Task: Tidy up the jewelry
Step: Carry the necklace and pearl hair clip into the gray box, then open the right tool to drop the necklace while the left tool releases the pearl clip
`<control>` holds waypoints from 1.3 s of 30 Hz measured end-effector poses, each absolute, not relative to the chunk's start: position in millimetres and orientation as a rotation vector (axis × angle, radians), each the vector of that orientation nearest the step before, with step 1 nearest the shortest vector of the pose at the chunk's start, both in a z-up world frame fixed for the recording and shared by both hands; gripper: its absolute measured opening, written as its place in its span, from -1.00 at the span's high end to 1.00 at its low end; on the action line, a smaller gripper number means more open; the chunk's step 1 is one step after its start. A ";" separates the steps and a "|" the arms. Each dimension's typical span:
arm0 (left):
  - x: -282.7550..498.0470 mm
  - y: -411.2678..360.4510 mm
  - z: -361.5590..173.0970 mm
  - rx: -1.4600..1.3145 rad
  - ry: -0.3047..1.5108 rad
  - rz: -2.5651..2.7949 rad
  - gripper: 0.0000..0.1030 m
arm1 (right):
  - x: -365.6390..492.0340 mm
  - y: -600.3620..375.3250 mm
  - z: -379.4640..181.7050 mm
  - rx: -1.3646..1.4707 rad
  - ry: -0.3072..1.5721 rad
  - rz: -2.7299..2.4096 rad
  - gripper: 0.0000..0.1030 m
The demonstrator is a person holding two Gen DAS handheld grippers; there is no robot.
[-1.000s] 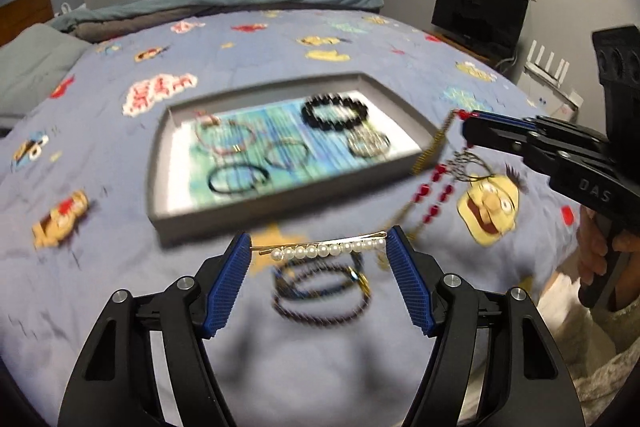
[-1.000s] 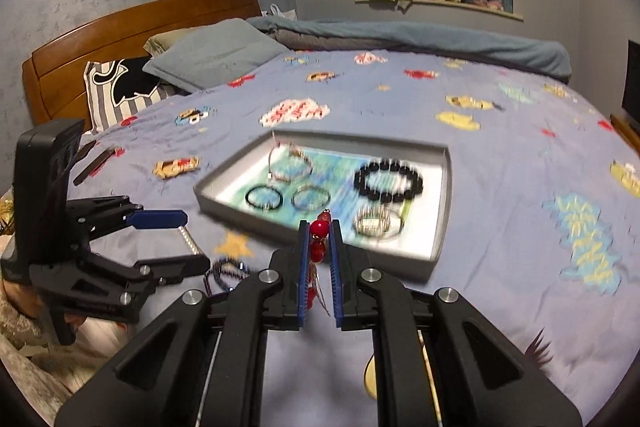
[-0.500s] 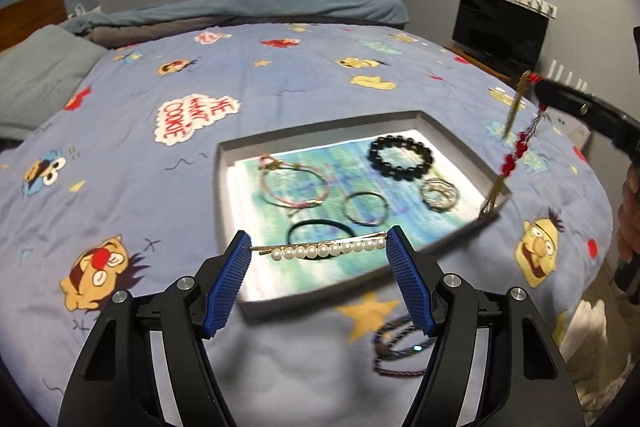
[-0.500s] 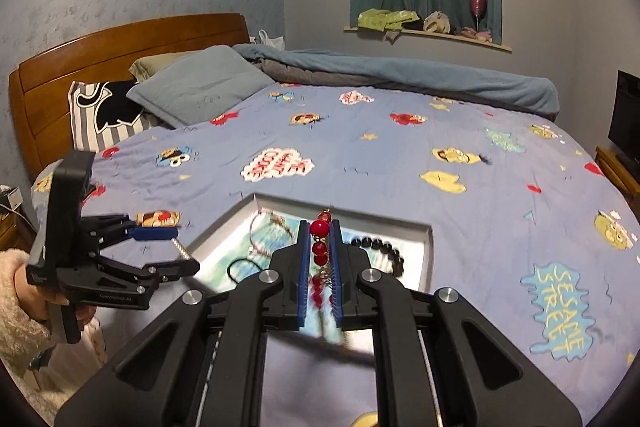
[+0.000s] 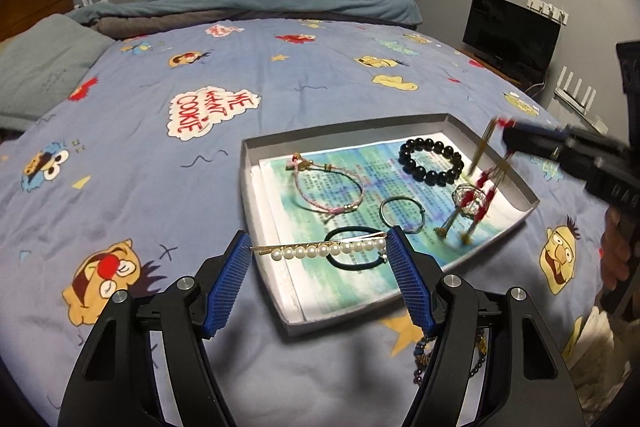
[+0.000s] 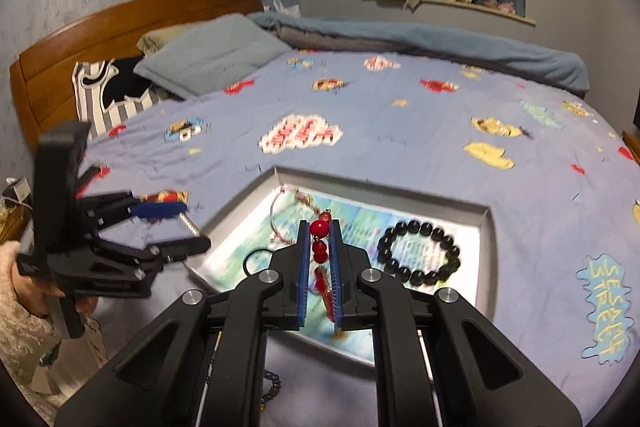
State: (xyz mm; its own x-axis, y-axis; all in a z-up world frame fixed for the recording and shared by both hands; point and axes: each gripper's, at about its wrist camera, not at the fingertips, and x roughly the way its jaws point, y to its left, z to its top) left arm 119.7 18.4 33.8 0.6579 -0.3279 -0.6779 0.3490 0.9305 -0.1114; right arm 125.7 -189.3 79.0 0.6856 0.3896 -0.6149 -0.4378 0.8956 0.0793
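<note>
My left gripper [image 5: 319, 251] is shut on a pearl hair clip [image 5: 326, 249], held crosswise over the near left part of a grey tray [image 5: 256, 147] on the bed. My right gripper [image 6: 319, 233] is shut on a red bead and gold chain piece [image 6: 319, 227]; in the left wrist view the piece [image 5: 482, 183] dangles over the tray's right side. In the tray lie a black bead bracelet [image 5: 431, 161], a pink cord bracelet [image 5: 328, 187], a thin ring bracelet [image 5: 401, 213], a black hair tie [image 5: 352, 263] and a silver bracelet [image 5: 468, 195].
A dark beaded bracelet [image 5: 424, 355] lies on the blue cartoon bedspread [image 5: 160, 187] just in front of the tray. Pillows [image 6: 212, 55] and a wooden headboard [image 6: 132, 11] are at the bed's far left. A TV [image 5: 510, 35] stands at the right wall.
Both grippers have moved from in front of the tray to over it. The red bead piece now hangs lower, over the tray's right side. Each gripper still holds its item.
</note>
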 end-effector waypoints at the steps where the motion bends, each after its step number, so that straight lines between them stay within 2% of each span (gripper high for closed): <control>1: 120.1 17.8 33.2 0.029 0.763 -0.383 -0.37 | 126.7 -188.6 74.4 -0.079 0.683 0.464 0.82; 9: 129.0 5.1 28.2 0.054 0.777 -0.405 -0.37 | 135.5 -201.1 28.6 -0.054 0.835 0.441 0.82; 17: 145.1 -20.8 22.8 0.093 0.794 -0.438 -0.37 | 137.6 -223.2 13.4 -0.021 0.876 0.386 0.80; 18: 147.9 -25.8 21.6 0.099 0.798 -0.443 -0.37 | 137.7 -225.1 13.5 -0.019 0.876 0.384 0.78; 21: 158.2 -37.4 19.0 0.104 0.808 -0.460 -0.37 | 136.5 -233.2 13.9 -0.008 0.866 0.364 0.39; 35: 237.1 -91.7 6.0 0.114 0.910 -0.526 -0.37 | 127.4 -264.1 16.1 0.012 0.844 0.312 0.35; 39: 258.9 -103.1 -5.5 0.161 0.986 -0.478 -0.37 | 124.3 -266.3 16.6 0.021 0.840 0.315 0.23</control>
State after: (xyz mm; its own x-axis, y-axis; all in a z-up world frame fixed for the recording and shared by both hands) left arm 258.9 -103.1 -5.5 0.4587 -0.3145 -0.8311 0.4573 0.8855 -0.0826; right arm 124.3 -266.3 16.6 0.6241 0.2826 -0.7285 -0.2659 0.9535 0.1420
